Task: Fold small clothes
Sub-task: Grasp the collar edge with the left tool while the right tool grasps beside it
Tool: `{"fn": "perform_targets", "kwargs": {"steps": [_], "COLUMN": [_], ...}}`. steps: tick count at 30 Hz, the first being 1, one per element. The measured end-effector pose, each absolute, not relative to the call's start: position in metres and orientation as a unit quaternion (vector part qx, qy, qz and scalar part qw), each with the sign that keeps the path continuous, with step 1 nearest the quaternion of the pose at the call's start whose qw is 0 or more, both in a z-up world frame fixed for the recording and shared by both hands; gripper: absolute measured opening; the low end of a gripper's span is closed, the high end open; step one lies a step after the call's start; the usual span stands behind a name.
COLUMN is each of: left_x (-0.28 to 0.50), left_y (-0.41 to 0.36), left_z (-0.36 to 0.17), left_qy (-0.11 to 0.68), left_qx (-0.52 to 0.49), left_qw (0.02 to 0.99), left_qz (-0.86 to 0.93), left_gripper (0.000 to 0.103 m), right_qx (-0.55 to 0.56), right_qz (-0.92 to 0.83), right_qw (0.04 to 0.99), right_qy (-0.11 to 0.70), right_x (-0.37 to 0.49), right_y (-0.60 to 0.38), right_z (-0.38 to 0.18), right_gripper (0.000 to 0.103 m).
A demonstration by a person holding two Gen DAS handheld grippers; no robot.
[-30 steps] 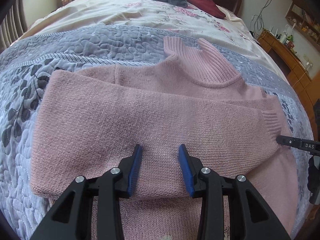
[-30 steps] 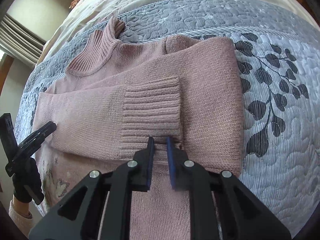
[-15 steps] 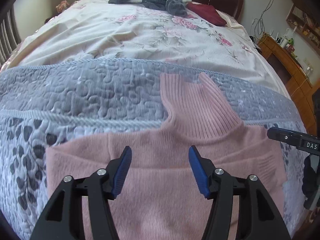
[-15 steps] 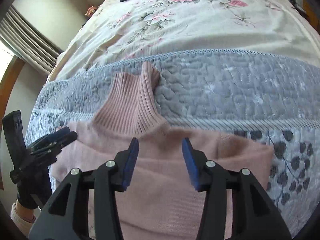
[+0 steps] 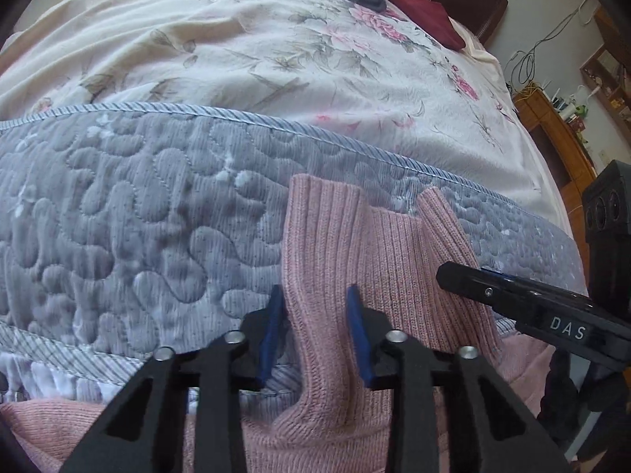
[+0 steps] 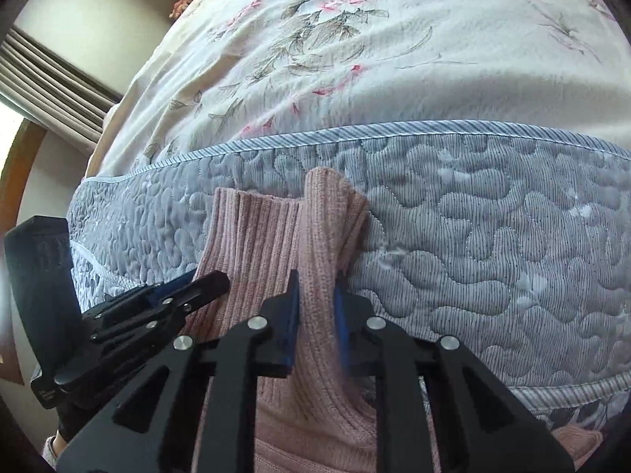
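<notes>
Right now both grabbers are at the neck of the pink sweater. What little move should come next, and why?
Probably close both grippers on the collar. The left gripper straddles the collar's left edge and the right gripper straddles its right edge, both open with ribbed knit between the pads. The sweater lies on the grey quilt, so a firm pinch would let the neck be folded down over the body.

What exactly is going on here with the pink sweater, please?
A person is folding a pink sweater on a bed's grey quilt. Each hand-held gripper straddles one side of the ribbed collar: the left on the collar's left edge, the right on its right edge. Both look partly open, not yet clamped.
</notes>
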State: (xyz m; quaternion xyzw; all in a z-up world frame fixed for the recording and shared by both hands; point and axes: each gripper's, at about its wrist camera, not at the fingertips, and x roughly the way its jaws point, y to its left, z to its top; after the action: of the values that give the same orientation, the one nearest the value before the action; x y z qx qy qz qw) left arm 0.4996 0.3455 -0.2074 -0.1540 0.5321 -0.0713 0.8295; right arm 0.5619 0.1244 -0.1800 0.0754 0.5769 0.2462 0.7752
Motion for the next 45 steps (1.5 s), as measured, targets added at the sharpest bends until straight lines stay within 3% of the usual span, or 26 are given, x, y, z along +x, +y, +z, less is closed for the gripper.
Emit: {"fn": "perform_targets", "kwargs": {"steps": [1,8,18,29,31,32,34,38,41,42,43,45], "left_x": [0.497,0.457,0.381,0.280,0.267,0.264,0.264,0.280,0.295,0.298,0.302,0.306], "left_y": [0.344,0.354,0.356,0.364,0.376,0.380,0.385,0.372,0.358,0.353,0.348,0.347], "left_z": [-0.205,-0.164,-0.141,-0.180,-0.183,-0.183,-0.181,-0.185,-0.200,-0.204,-0.206,-0.205], "left_qy": [0.525,0.453,0.413,0.491,0.495,0.494,0.488,0.503,0.533,0.539,0.544,0.541], "left_qx": [-0.153,-0.187,-0.171,-0.139,-0.184,-0.212,-0.260,-0.287,-0.302,-0.297,-0.297,-0.302], "left_qw": [0.834,0.861,0.874,0.834,0.821,0.815,0.805,0.789,0.765,0.763,0.759,0.759], "left_qz": [-0.076,-0.138,-0.192,-0.209,-0.215,-0.217,-0.217,-0.205,-0.199,-0.198,-0.200,-0.200], "left_gripper": [0.009,0.008,0.008,0.012,0.012,0.014,0.028,0.036,0.034,0.024,0.007,0.008], "right_qx": [0.070,0.087,0.053,-0.021,0.011,0.035,0.079,0.134,0.165,0.170,0.171,0.177], "right_qz": [0.251,0.300,0.348,0.364,0.367,0.369,0.367,0.341,0.334,0.334,0.332,0.329], "right_qw": [0.781,0.798,0.802,0.764,0.756,0.754,0.747,0.732,0.709,0.704,0.698,0.696], "right_qy": [0.567,0.516,0.483,0.532,0.542,0.543,0.549,0.574,0.598,0.604,0.611,0.613], "right_x": [0.559,0.523,0.450,0.344,0.331,0.327,0.326,0.342,0.352,0.353,0.354,0.358], "right_y": [0.123,0.098,0.075,0.045,0.032,0.026,0.022,0.032,0.042,0.046,0.050,0.053], "right_z": [-0.175,-0.138,-0.109,-0.144,-0.145,-0.144,-0.143,-0.151,-0.166,-0.171,-0.176,-0.179], "right_gripper": [0.012,0.012,0.012,0.018,0.027,0.030,0.037,0.042,0.040,0.031,0.021,0.012]}}
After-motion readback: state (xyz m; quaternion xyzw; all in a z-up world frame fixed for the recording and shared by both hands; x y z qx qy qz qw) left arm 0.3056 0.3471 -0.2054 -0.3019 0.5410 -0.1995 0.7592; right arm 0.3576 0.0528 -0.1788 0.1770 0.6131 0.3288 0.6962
